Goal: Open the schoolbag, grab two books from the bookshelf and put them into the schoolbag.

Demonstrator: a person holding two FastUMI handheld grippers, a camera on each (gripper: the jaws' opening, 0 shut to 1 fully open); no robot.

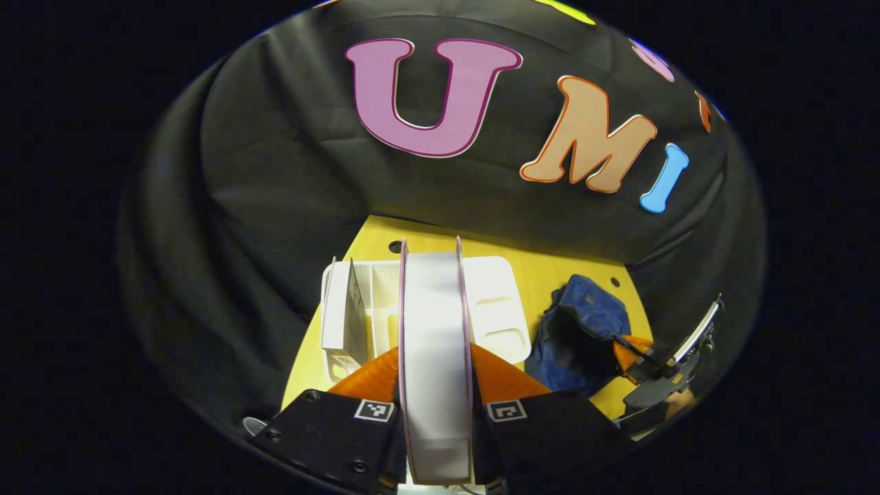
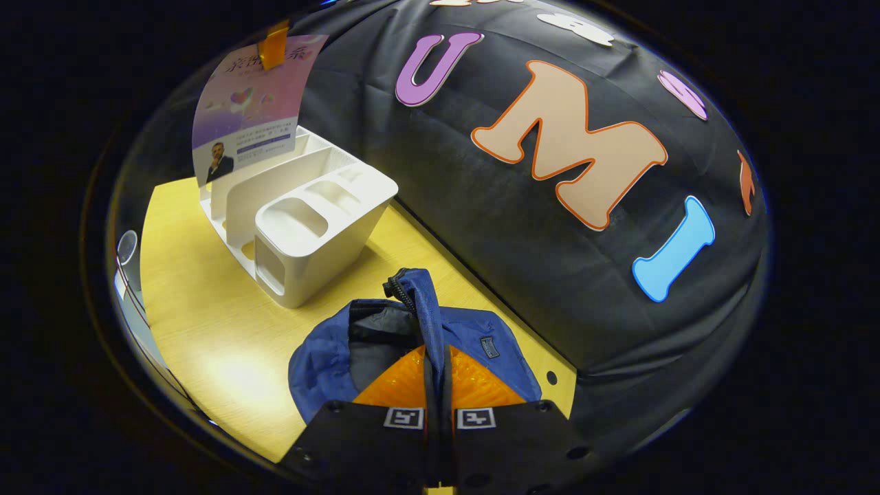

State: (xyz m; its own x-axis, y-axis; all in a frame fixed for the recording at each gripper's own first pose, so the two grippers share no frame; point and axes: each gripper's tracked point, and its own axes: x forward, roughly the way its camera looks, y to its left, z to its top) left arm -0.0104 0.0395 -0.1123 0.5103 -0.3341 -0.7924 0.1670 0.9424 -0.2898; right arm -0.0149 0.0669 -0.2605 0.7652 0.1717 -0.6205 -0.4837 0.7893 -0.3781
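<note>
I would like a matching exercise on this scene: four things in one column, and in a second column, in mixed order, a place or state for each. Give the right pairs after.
Things
1. book
2. schoolbag
3. bookshelf
4. right gripper

Places or states
A. stands on the yellow table, beside the bag
B. held between the left gripper's fingers
C. lies open on the table
D. shut on the bag's zippered edge

Pairs: 1-B, 2-C, 3-A, 4-D
</note>
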